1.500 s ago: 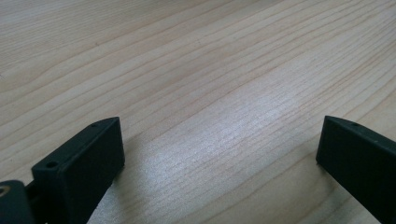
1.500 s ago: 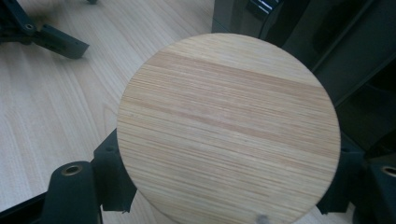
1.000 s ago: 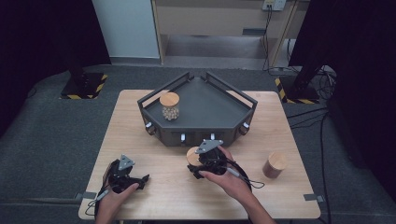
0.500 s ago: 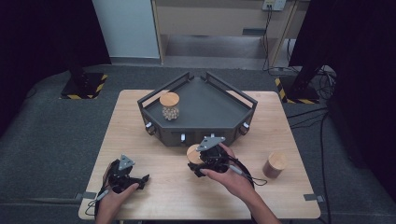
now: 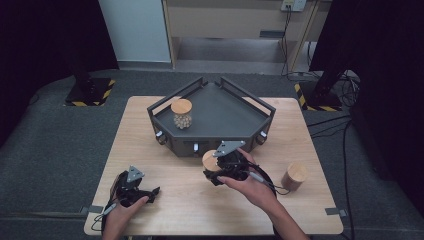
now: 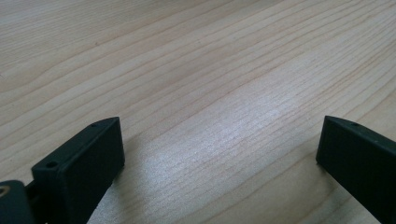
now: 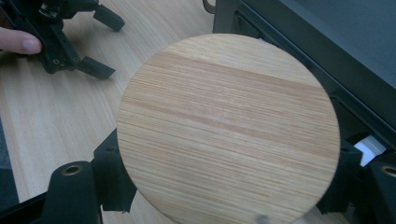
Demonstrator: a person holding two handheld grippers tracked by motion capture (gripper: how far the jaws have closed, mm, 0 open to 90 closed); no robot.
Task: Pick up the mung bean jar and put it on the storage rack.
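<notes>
My right gripper (image 5: 216,169) is shut on a jar with a round wooden lid (image 5: 210,160) and holds it off the table, just in front of the dark tray (image 5: 250,122). In the right gripper view the wooden lid (image 7: 229,126) sits between the two black jaws, and my right gripper (image 7: 229,186) clamps the jar below it. My left gripper (image 5: 149,193) rests on the table at the front left, open. In its own view the left gripper (image 6: 219,154) has bare wood between wide jaws. A second jar (image 5: 181,114), filled with pale balls, stands in the tray's left part.
A third wood-lidded jar (image 5: 294,175) stands on the table (image 5: 150,150) at the right, near the right forearm. The tray's front wall (image 7: 299,51) lies close behind the held jar. My left gripper (image 7: 70,42) shows far off in the right gripper view.
My right gripper has risen with the jar and come a little nearer the tray's front wall. The left gripper has stayed where it was.
</notes>
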